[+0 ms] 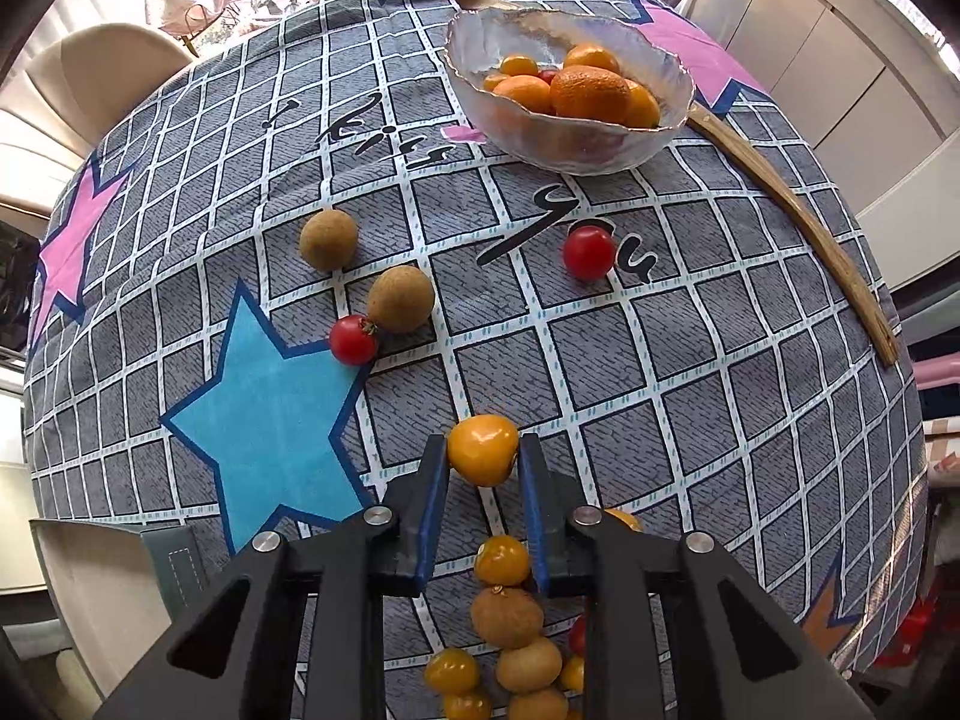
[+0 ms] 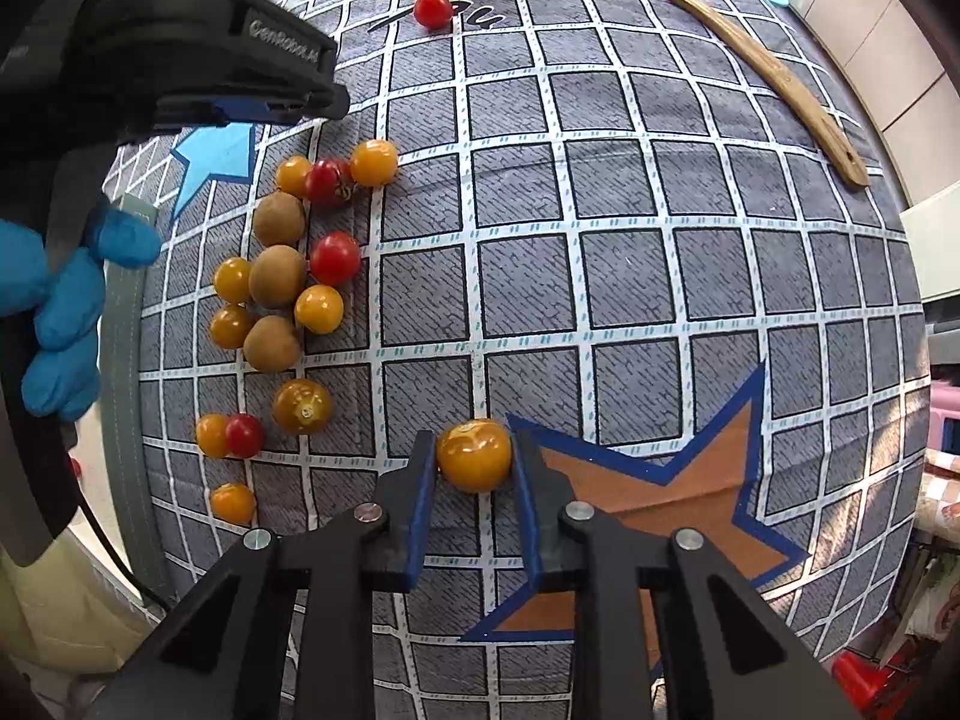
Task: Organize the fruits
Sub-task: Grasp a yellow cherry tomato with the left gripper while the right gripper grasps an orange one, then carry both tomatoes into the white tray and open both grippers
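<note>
My left gripper (image 1: 483, 456) is shut on a yellow cherry tomato (image 1: 482, 449) and holds it above the cloth. My right gripper (image 2: 474, 456) is shut on another yellow cherry tomato (image 2: 474, 455) near the orange star. A glass bowl (image 1: 660, 144) at the far side holds oranges (image 1: 591, 93) and small tomatoes. A red tomato (image 1: 588, 252) lies in front of the bowl. Two brown longans (image 1: 329, 239) and a red tomato (image 1: 353, 339) lie to the left. A cluster of yellow tomatoes, red tomatoes and longans (image 2: 277, 276) lies left of my right gripper.
A checked grey tablecloth (image 1: 690, 360) with coloured stars covers the table. A long wooden stick (image 1: 798, 222) lies at the right, past the bowl. The left gripper's body (image 2: 198, 60) and a blue-gloved hand (image 2: 66, 312) show at the left of the right wrist view.
</note>
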The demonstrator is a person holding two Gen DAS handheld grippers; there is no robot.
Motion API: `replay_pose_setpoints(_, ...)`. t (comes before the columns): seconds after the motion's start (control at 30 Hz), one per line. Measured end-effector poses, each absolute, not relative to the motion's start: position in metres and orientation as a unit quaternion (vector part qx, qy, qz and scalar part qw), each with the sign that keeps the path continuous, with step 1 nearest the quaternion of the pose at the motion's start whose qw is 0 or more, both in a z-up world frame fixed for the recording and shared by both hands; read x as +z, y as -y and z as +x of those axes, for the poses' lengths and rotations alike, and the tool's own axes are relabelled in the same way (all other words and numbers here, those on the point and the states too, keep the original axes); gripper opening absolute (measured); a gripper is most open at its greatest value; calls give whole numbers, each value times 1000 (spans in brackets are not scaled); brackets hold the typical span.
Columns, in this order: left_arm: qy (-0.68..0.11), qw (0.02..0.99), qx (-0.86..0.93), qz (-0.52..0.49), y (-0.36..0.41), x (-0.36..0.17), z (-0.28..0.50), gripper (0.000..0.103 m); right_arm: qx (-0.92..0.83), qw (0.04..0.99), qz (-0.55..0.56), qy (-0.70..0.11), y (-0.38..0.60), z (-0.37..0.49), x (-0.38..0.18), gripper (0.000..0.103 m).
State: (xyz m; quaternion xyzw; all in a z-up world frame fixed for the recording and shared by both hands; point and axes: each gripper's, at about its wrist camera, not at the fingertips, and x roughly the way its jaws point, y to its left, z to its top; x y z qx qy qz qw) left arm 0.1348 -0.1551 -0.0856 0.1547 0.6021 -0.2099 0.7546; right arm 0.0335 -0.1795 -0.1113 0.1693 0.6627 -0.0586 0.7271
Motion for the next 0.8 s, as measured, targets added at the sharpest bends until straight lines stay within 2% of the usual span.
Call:
replay_pose_setpoints(0.33,-591,769,-207,130,89,-51,108,25,-55,732,198,-650,184,35,-98,26)
replay_pose_setpoints(0.8,-585,788,-165,100,0,-33,88,25,-29,742,170,-647,149,50,-86,26)
